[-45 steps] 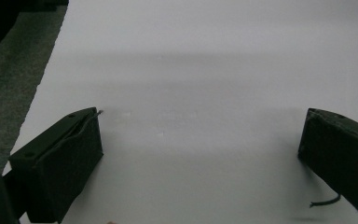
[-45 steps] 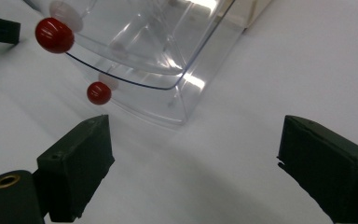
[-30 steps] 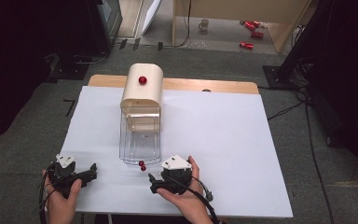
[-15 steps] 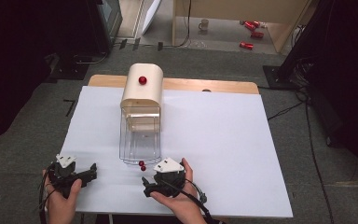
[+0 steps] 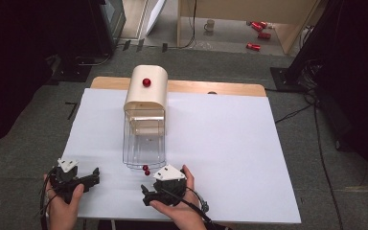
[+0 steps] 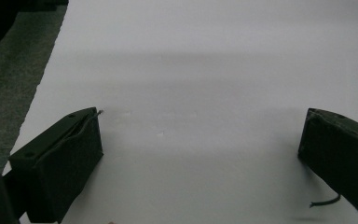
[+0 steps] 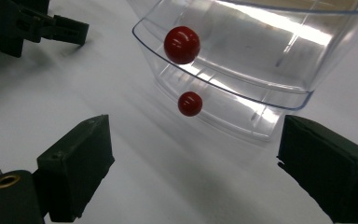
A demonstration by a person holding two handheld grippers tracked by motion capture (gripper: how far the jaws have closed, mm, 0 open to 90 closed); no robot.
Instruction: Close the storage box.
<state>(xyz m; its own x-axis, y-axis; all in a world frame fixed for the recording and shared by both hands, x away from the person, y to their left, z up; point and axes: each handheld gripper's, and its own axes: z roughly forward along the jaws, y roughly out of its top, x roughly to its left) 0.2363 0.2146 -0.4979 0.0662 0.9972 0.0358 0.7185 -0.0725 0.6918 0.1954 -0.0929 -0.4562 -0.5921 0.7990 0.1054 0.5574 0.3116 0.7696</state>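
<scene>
My right gripper point(image 7: 193, 163) sits wide open, nothing in it, aimed at the red knob point(image 7: 182, 44) on the clear drawer point(image 7: 242, 56). The lower red ball is probably its reflection. Left gripper point(image 6: 198, 154) gapes over white sheet point(image 6: 205, 60).

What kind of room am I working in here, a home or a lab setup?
Likely a lab or workshop test bench, not a home: a white sheet covers the wooden table, cables trail over grey carpet, and red cans lie on the floor beside dark equipment stands.
</scene>
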